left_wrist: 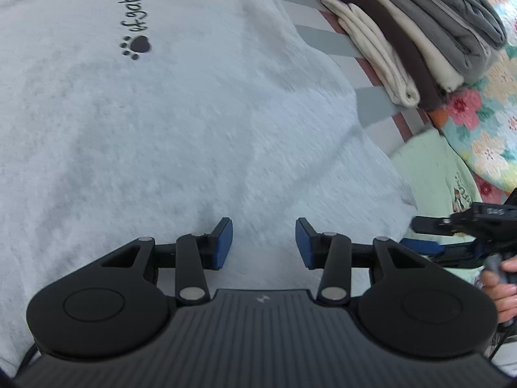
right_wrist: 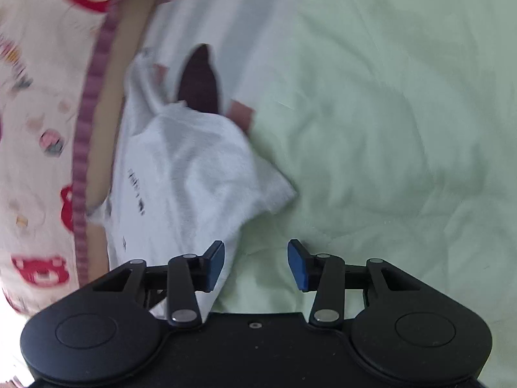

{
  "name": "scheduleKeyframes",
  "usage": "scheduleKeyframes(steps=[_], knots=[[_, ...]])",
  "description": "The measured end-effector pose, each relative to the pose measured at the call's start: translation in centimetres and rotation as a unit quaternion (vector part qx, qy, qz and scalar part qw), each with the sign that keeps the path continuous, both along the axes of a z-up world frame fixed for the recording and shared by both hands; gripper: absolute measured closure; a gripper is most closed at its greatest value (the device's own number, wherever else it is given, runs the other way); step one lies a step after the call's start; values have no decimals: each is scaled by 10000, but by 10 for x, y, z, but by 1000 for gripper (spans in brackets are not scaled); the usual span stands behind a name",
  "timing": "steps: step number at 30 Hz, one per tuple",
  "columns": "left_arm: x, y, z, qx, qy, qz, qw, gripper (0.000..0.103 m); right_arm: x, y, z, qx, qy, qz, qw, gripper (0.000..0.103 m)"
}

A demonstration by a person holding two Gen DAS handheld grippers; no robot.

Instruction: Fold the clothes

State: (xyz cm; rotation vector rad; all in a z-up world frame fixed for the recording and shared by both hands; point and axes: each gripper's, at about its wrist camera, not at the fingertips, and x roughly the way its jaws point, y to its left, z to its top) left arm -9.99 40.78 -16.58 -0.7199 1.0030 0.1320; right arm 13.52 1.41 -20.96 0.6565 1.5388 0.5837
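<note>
A white fleecy top (left_wrist: 161, 123) with a black paw print and lettering lies spread out and fills most of the left wrist view. My left gripper (left_wrist: 264, 242) hovers open just above its near part, with nothing between the blue pads. At the right edge my right gripper (left_wrist: 416, 236) comes in sideways, held by a hand (left_wrist: 499, 284). In the right wrist view my right gripper (right_wrist: 256, 263) stands open over a pale green garment (right_wrist: 371, 113). A folded-over flap of the white top (right_wrist: 194, 168) lies just left of its left finger (right_wrist: 215, 263).
A stack of folded cream, brown and grey clothes (left_wrist: 420, 32) sits at the back right on a striped sheet (left_wrist: 323, 38). A floral quilt (left_wrist: 484, 123) lies further right. Pink bedding with red bears (right_wrist: 38, 129) borders the left of the right wrist view.
</note>
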Motion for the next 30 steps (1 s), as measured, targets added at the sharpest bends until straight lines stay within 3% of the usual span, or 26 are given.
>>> scheduleKeyframes(steps=[2,5,6,7,8,11,13,14,16,17,20,24,27,30], knots=[[-2,3,0,-3,31,64,10000,61,2,11,-6,107,-162,-94,9998,54],[-7,6,1,27,50,106,9999,61,9,25,1,61,-833,-242,9962,56],[-8,6,2,56,60,106,9999,61,12,31,4,44,-1170,-256,9928,64],[-9,7,2,89,76,106,9999,61,15,36,8,27,-1505,-271,9882,93],[-9,8,2,116,87,107,9998,61,16,42,15,-50,-1992,-161,9798,92],[-15,13,6,87,29,138,9999,61,-7,47,71,216,-3626,333,9311,94],[-21,16,10,39,-96,190,9998,61,-33,41,112,172,-4635,883,8815,96],[-23,18,13,9,-171,224,9996,61,-44,38,122,-114,-4999,1144,8584,96],[-25,21,16,-15,-204,218,9996,61,-51,28,107,-639,-4872,1304,8611,96],[-24,21,15,10,-161,179,9997,61,-49,25,88,-944,-4603,1350,8723,96],[-23,22,6,46,91,171,9998,60,-47,26,43,-1686,-4019,1346,8899,95],[-23,22,5,58,127,147,9998,60,-46,32,53,-1982,-3952,1386,8862,94],[-23,22,10,175,118,185,9996,59,-34,14,54,-2535,-3764,995,8855,101],[-25,25,11,223,145,344,9991,59,-20,-12,56,-2855,-3694,604,8822,99]])
